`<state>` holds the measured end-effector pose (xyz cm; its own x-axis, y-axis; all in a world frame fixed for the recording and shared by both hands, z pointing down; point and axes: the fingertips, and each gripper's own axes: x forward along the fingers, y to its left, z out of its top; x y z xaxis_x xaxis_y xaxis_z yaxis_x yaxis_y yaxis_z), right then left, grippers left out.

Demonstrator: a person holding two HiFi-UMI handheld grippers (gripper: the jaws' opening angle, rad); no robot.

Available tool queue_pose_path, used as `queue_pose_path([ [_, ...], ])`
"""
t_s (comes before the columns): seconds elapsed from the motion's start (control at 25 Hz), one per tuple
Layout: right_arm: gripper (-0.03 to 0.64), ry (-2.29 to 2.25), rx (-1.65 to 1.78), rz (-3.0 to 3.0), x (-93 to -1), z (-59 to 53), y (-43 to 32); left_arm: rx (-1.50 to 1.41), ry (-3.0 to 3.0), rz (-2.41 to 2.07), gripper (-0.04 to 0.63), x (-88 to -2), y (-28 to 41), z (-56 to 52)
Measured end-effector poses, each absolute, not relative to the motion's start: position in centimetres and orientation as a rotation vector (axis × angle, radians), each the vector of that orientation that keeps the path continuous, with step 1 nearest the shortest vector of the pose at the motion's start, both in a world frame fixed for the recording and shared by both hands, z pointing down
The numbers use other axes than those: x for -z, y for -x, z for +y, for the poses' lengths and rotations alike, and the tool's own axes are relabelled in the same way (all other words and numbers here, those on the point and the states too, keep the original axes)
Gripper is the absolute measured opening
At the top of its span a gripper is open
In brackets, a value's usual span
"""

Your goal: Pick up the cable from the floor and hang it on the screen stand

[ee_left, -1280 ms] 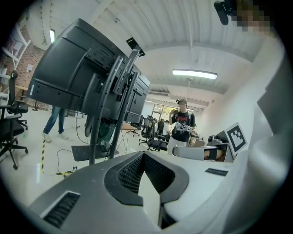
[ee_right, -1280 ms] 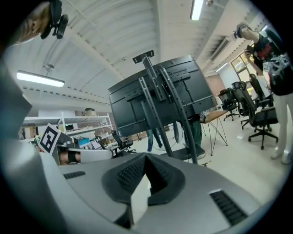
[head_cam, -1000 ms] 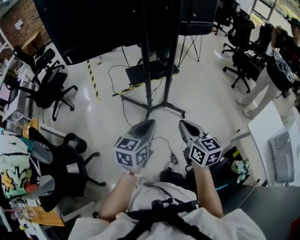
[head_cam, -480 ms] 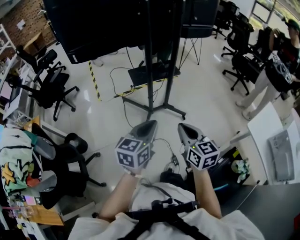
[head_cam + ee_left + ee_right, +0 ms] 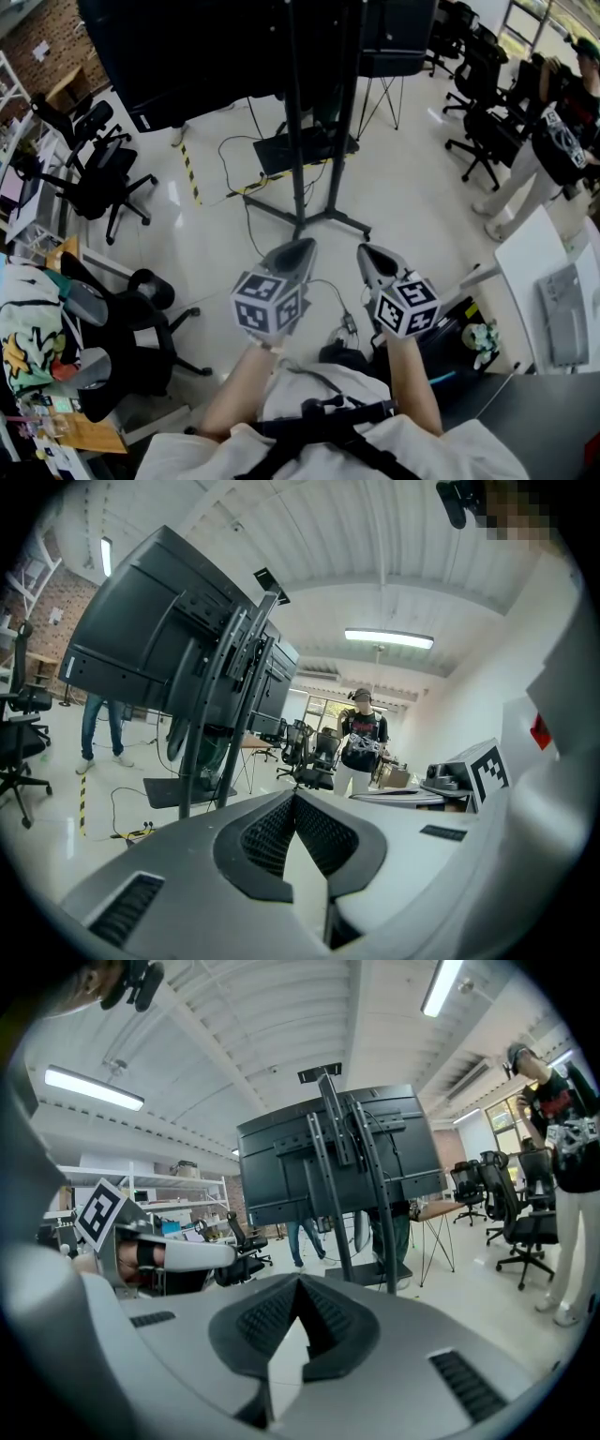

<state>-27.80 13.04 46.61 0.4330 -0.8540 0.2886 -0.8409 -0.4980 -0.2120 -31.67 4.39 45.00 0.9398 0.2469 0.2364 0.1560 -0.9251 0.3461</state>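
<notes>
Left gripper (image 5: 298, 247): jaws pressed together, nothing between them. It points toward the stand (image 5: 296, 122).

Right gripper (image 5: 365, 249): jaws closed, empty. It sits just beside the left gripper, aimed the same way.

Cable (image 5: 330, 282): thin and dark, lying on the floor (image 5: 412, 187) below and between the two grippers, and trailing back toward the person's feet. Neither gripper touches it.

Stand: black, twin-post, with its legs spread on the floor ahead of both grippers.

Screen (image 5: 178, 47): large and black, mounted on the stand. Both gripper views show its back.

Wires (image 5: 234, 141): loose loops on the floor round the stand's base.

Tape (image 5: 187, 161): yellow-and-black strip on the floor, left of the stand.

Chair (image 5: 103, 178): black office type, at the left.

Bystander (image 5: 553, 141): standing at the far right, among more chairs.
</notes>
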Motion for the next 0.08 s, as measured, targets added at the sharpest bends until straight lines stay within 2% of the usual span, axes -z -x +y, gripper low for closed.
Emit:
queue_pose_path([
  [0.08,0.011,2.628,0.564,1.555,-46.68,12.99,27.16,-0.397,-2.771,0.295,0.002,-45.02,31.06,4.31],
])
